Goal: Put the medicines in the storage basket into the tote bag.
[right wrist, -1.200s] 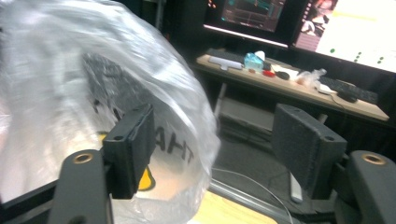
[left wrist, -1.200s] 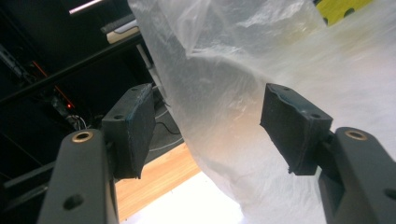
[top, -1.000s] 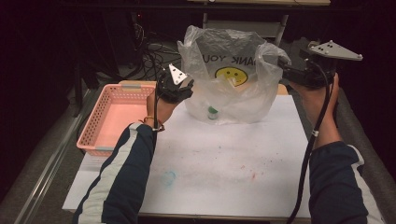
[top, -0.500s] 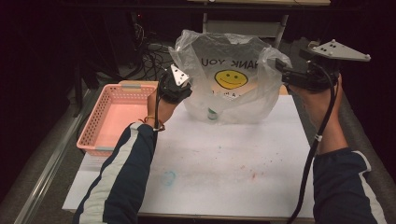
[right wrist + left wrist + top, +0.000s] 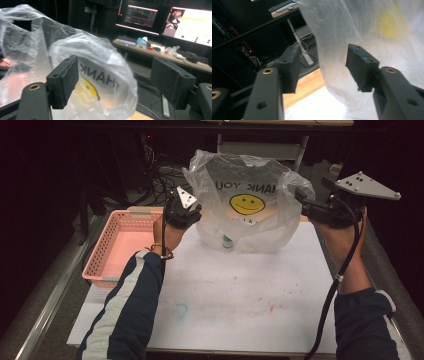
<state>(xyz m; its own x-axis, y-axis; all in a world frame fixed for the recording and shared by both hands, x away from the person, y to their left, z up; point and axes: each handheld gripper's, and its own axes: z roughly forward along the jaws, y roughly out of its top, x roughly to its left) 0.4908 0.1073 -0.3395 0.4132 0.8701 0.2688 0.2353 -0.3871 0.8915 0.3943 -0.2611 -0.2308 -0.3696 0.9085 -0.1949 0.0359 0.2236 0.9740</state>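
Observation:
A clear plastic bag (image 5: 245,210) with a yellow smiley and mirrored "THANK YOU" print stands puffed up at the far side of the white table sheet (image 5: 235,295). A small green-capped bottle (image 5: 227,240) lies inside it at the bottom. My left gripper (image 5: 192,217) is at the bag's left side. In the left gripper view it (image 5: 324,65) is open, with the bag's edge (image 5: 337,62) hanging in the gap. My right gripper (image 5: 302,202) is at the bag's right side. It (image 5: 118,77) is open wide, with a lobe of the bag (image 5: 100,65) between its pads.
A pink mesh basket (image 5: 107,250) sits at the table's left edge, beside my left forearm. A faint blue ring mark (image 5: 180,310) lies on the sheet near the front. Cables and a shelf frame lie behind the table. Monitors (image 5: 190,22) and a desk show far off.
My right gripper has moved left and slightly down, closing in on the bag's right side. The left gripper has barely moved.

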